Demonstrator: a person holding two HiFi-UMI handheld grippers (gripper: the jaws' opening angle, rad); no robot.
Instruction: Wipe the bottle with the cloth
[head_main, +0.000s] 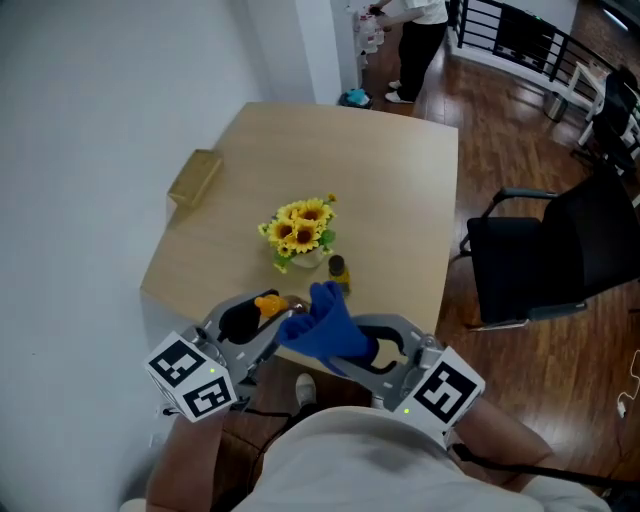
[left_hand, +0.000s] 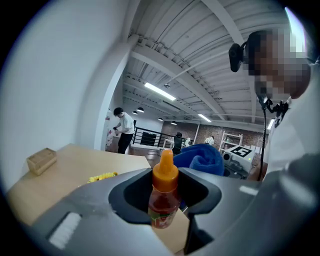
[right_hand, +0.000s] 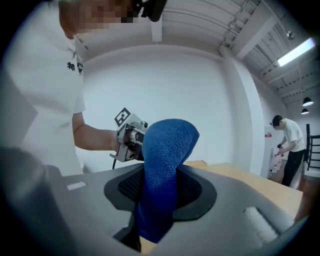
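**Surface** (head_main: 390, 180): light wooden top with one side against the white wall (head_main: 90, 130).
- Pot of sunflowers (head_main: 300, 232), near the middle.
- Small dark jar with a yellow top (head_main: 338, 270), just beside the flowers on the near side.
- Pale wooden block (head_main: 195, 178), at the wall-side edge, well apart from the flowers.

**Room**:
- Dark wooden plank floor (head_main: 500, 140).
- Black office chair (head_main: 550, 250), at the right side of the surface.
- Black railing (head_main: 520, 35), at the far end.
- A person standing (head_main: 415, 35) beyond the far corner.
- A teal item (head_main: 353, 97) on the floor by that person's feet.
- White beamed ceiling with strip lights (left_hand: 160, 92).

**Left tool** (left_hand: 166, 215): jaws part-way closed and clamped on the bottle (left_hand: 164, 192). The bottle has red contents and an orange nozzle cap. It stands upright between the pads, held up over the near edge of the surface.

**Right tool** (right_hand: 157, 200): jaws closed on the blue cloth (right_hand: 165, 165). The cloth rises out of them and folds over at the top.

**Cloth and bottle**: in the head view the cloth sits just beside the bottle, on its right. Whether they touch cannot be told.
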